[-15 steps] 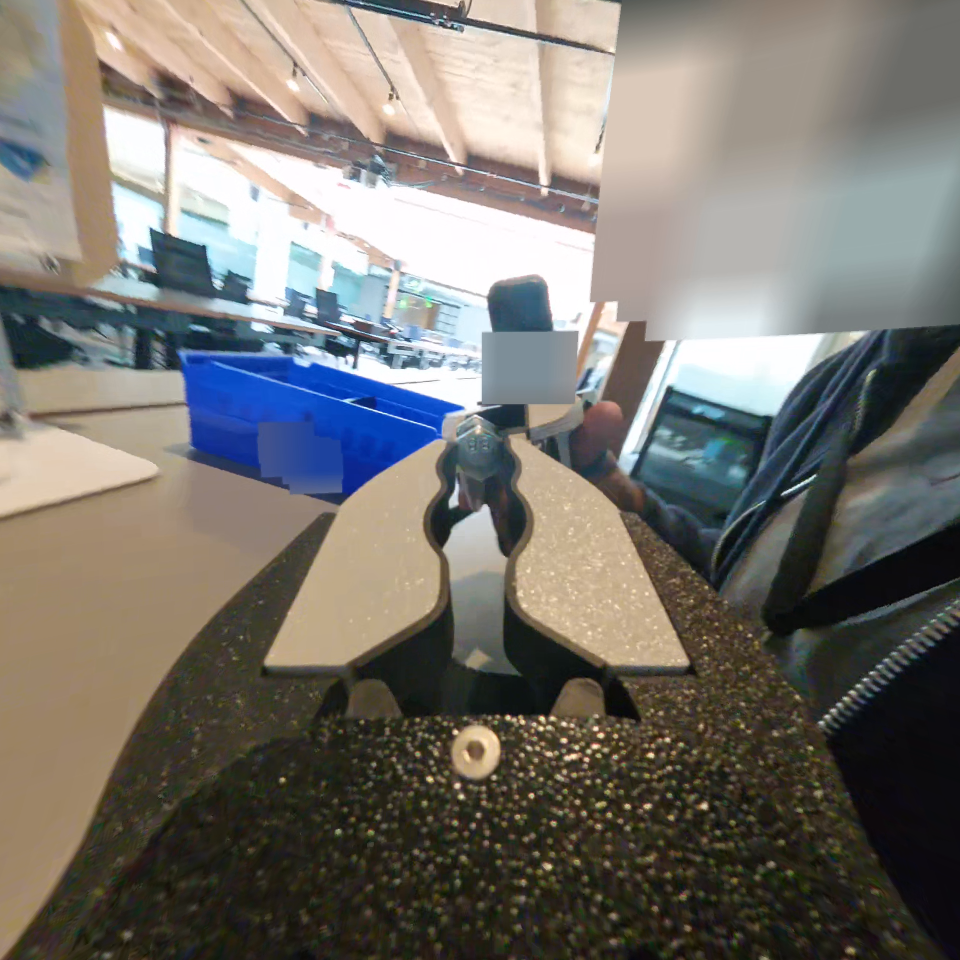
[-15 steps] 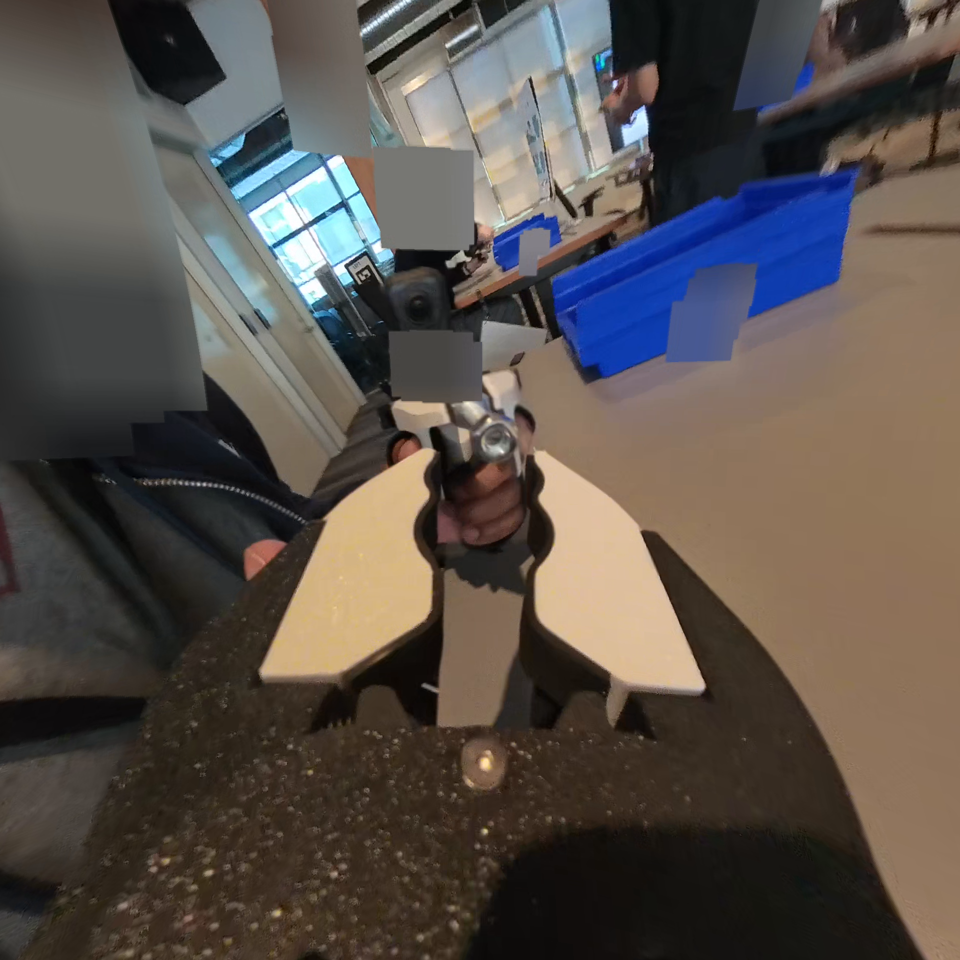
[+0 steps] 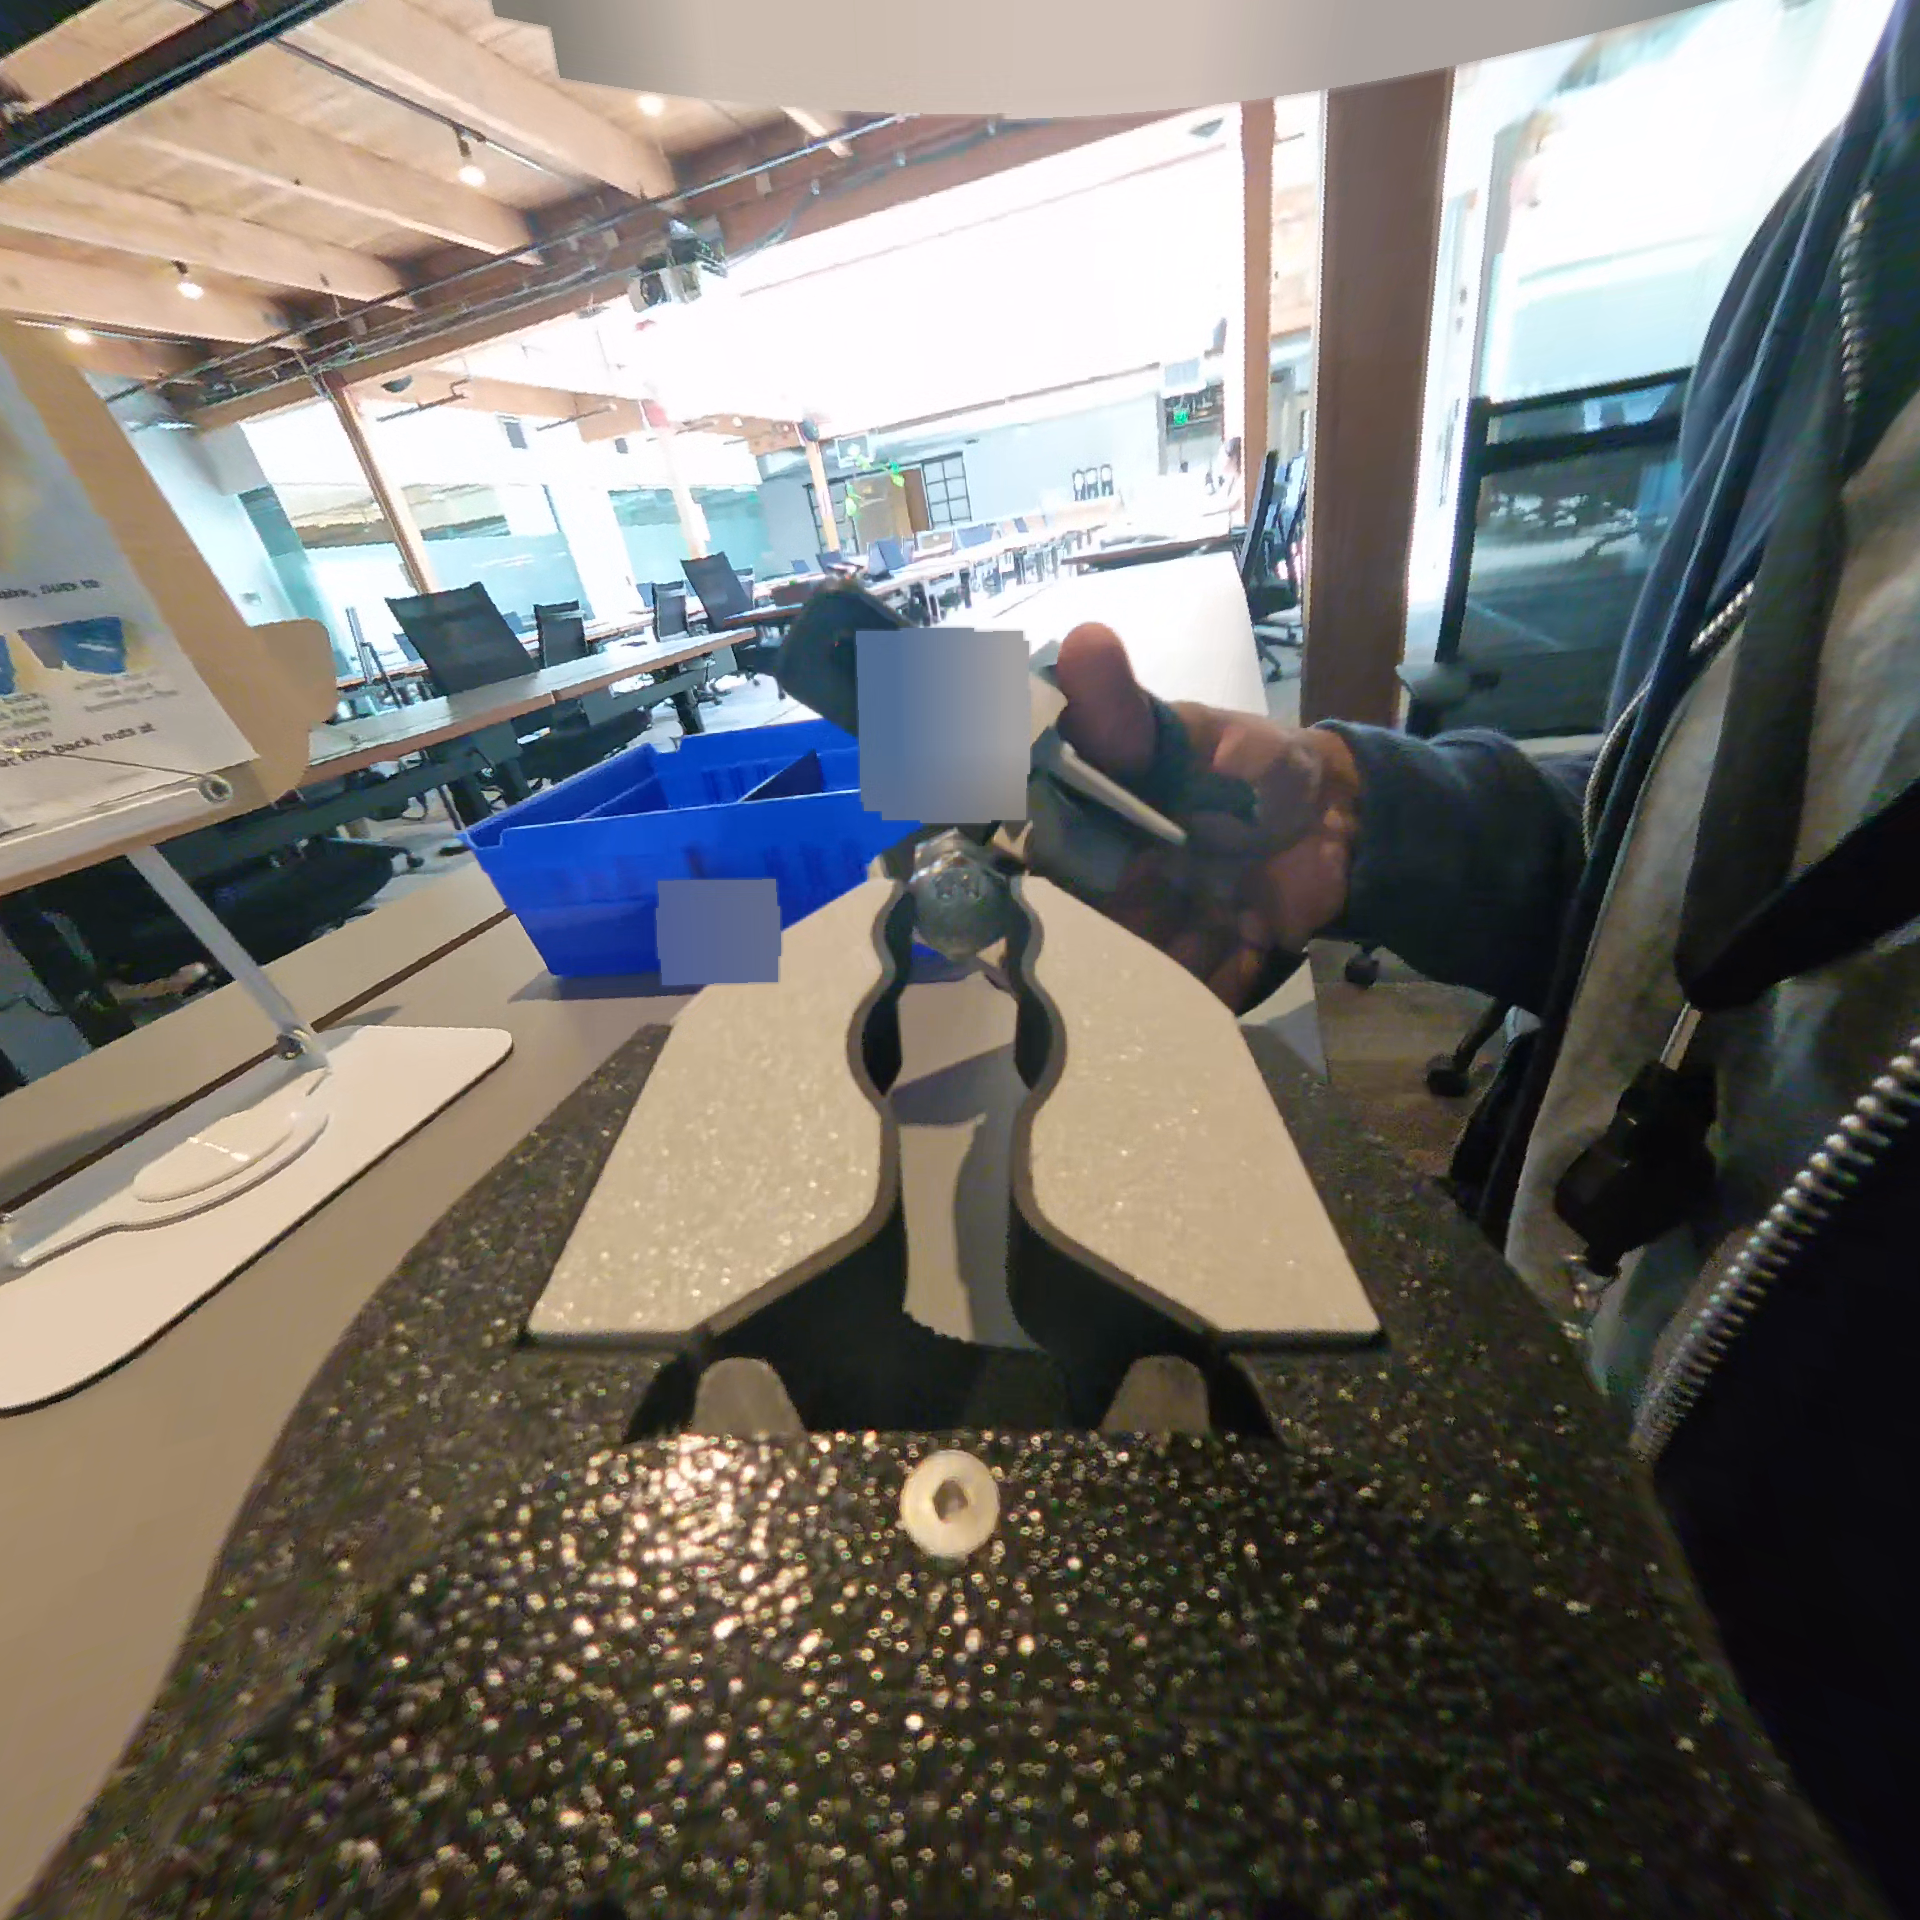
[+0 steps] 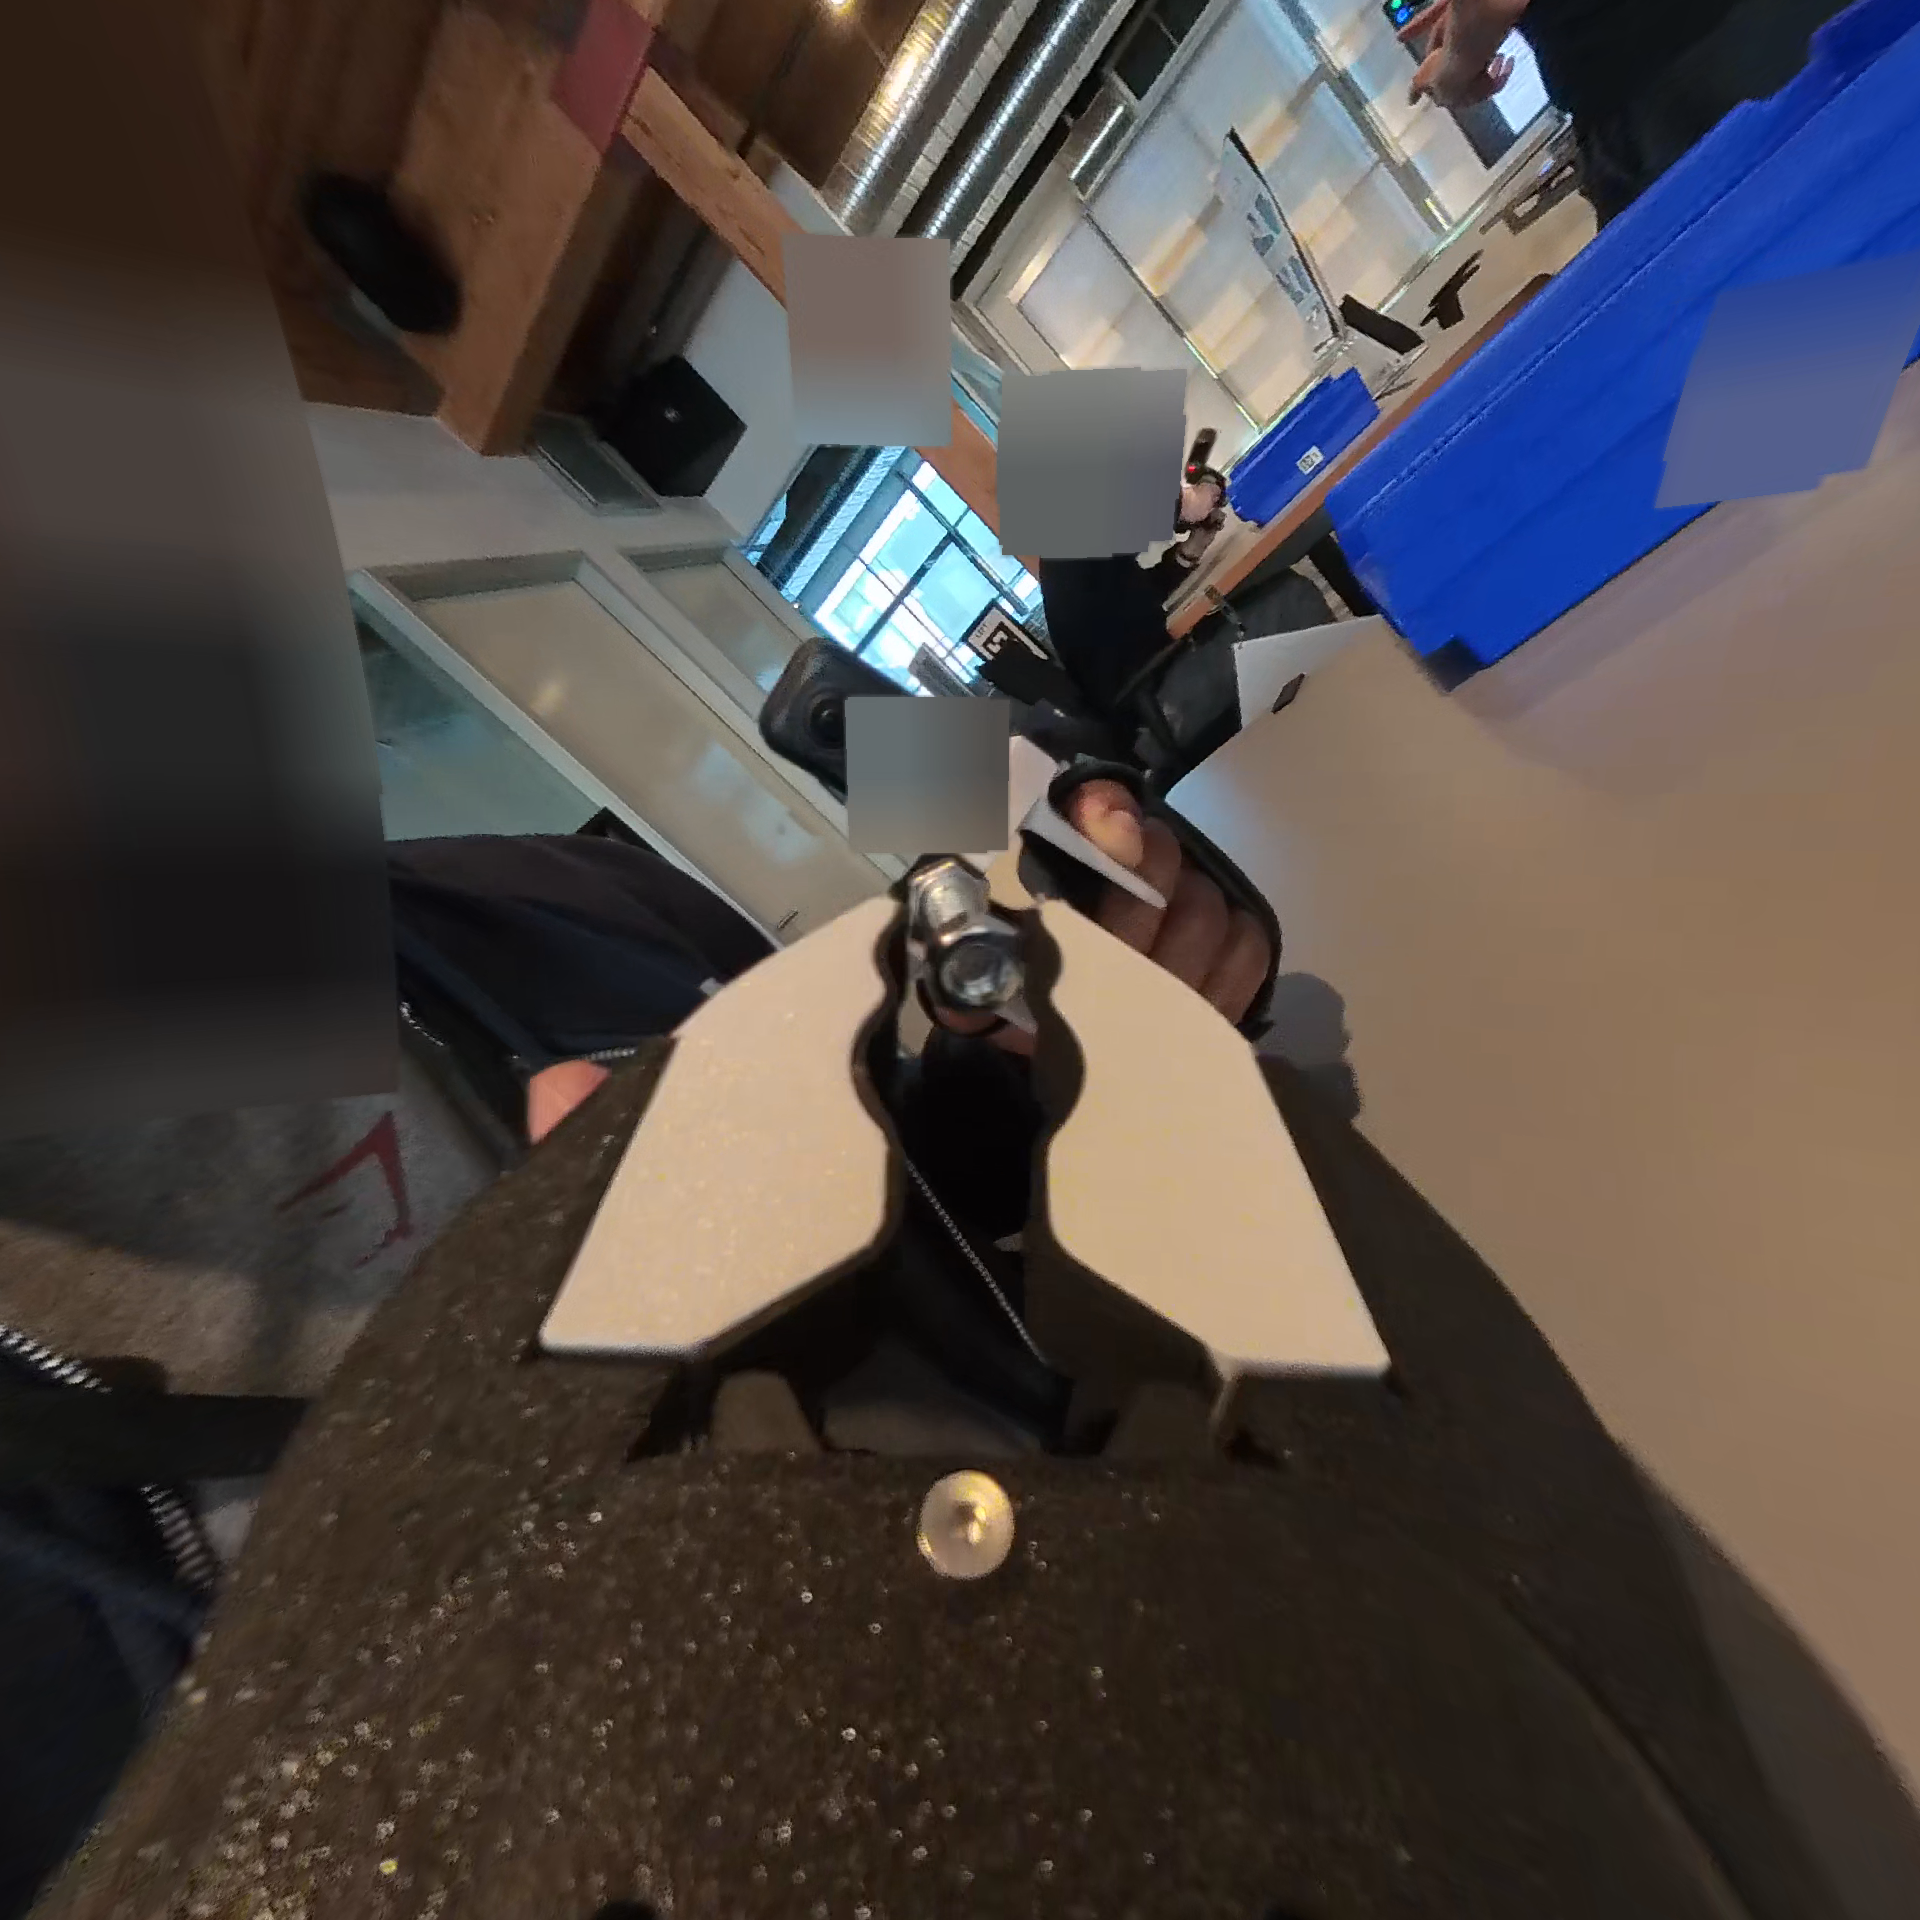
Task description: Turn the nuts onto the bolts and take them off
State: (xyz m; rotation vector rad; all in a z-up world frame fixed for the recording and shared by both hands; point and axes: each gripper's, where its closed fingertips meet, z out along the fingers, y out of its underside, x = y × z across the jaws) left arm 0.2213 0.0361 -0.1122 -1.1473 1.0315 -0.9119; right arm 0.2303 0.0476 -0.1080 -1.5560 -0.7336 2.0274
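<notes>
blue bin (image 3: 665, 831) on grey table (image 3: 156, 1455) | white stand base (image 3: 343, 1081) near | office chairs (image 3: 457, 644) behind

The bin (image 3: 665, 831) sits on the table (image 3: 208, 1382) – behind the left gripper's fingers (image 3: 769, 1122), right of the document stand (image 3: 239, 1122).

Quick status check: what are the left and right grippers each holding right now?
Left gripper: shut on the bolt head.
Right gripper: shut on the nut, which sits on the bolt's threaded shank.
</notes>
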